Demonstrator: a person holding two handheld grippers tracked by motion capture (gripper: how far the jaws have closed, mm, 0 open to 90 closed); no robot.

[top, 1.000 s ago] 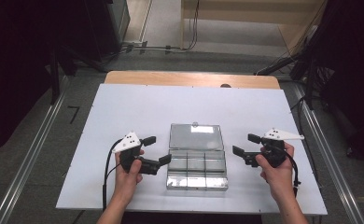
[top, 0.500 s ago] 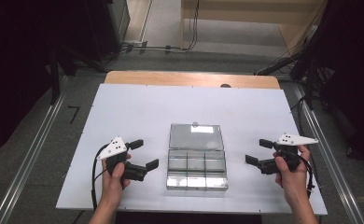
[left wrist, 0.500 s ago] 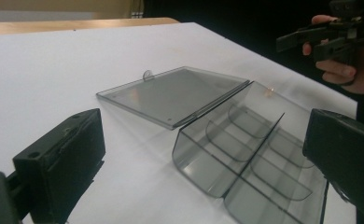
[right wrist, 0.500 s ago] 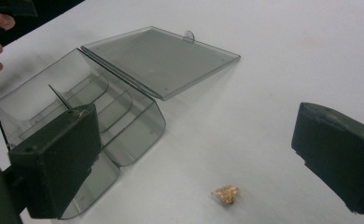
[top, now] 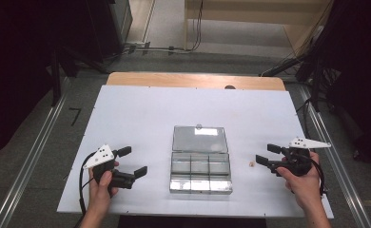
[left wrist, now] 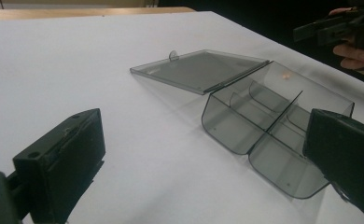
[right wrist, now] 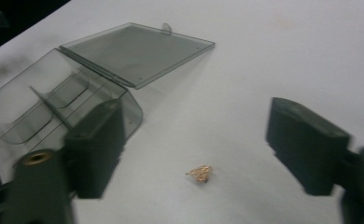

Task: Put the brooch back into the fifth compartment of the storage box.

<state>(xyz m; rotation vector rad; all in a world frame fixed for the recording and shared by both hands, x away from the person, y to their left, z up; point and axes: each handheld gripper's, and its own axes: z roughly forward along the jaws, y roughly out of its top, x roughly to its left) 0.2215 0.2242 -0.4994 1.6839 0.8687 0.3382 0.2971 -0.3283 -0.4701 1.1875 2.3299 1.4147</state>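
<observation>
gold trinket point(right wrist: 199, 173) lies on the white table point(top: 136, 118) at three o'clock of the clear compartment box point(top: 200, 171), between the jaws of the right gripper point(top: 268, 159), which have just been closing but grip nothing. both hands have drawn back from the box since a second ago, so a pickup looks next. left gripper point(top: 132, 162) gapes wide, empty. no readable writing anywhere.

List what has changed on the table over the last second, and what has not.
Both hands drew back from the clear box: the left gripper out to the left and nearer the table's front edge, the right gripper out to the right, its empty jaws just narrowing. Neither held anything. The box, lid open, and the small gold piece stayed put.
</observation>
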